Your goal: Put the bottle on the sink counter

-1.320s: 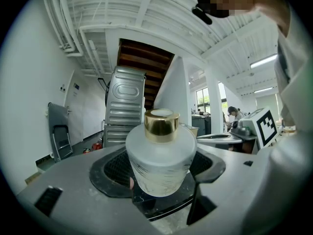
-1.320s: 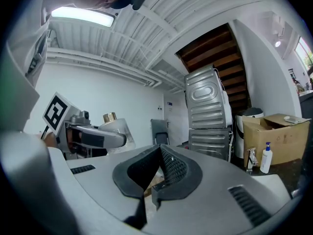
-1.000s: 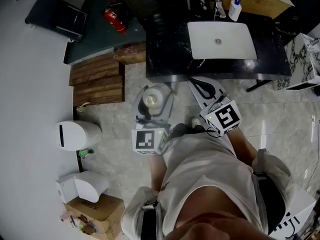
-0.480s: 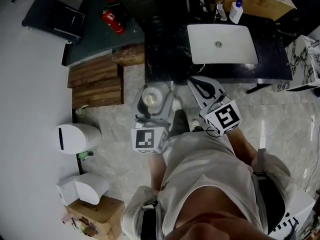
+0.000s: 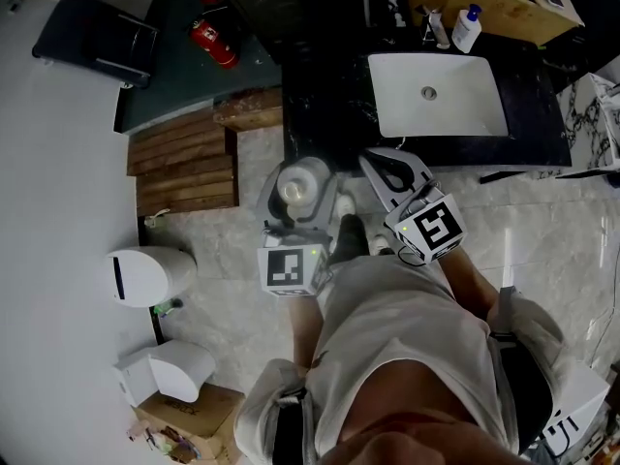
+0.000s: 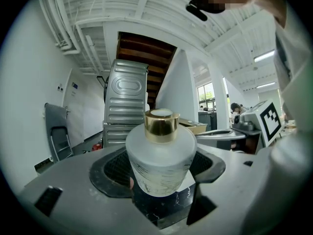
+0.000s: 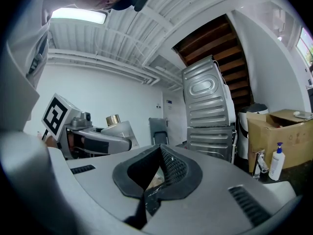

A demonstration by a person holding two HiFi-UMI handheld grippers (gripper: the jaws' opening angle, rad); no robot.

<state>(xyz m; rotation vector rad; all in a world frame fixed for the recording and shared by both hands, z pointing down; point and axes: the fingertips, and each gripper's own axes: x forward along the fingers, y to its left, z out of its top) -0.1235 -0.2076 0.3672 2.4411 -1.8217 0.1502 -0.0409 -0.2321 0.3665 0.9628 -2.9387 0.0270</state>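
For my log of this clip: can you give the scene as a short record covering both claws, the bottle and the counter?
left claw: shut on the bottle
bottle: frosted, gold cap, upright, held in front of the counter
right claw: shut, empty
counter: black, white sink set in it; bottle not yet on it

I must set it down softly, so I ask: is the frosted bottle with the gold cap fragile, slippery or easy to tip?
Probably fragile: the bottle looks like frosted glass, so also heavy for its size. Its matte surface should slip little in the left gripper. Its wide body and short cap suggest it stands steadily.
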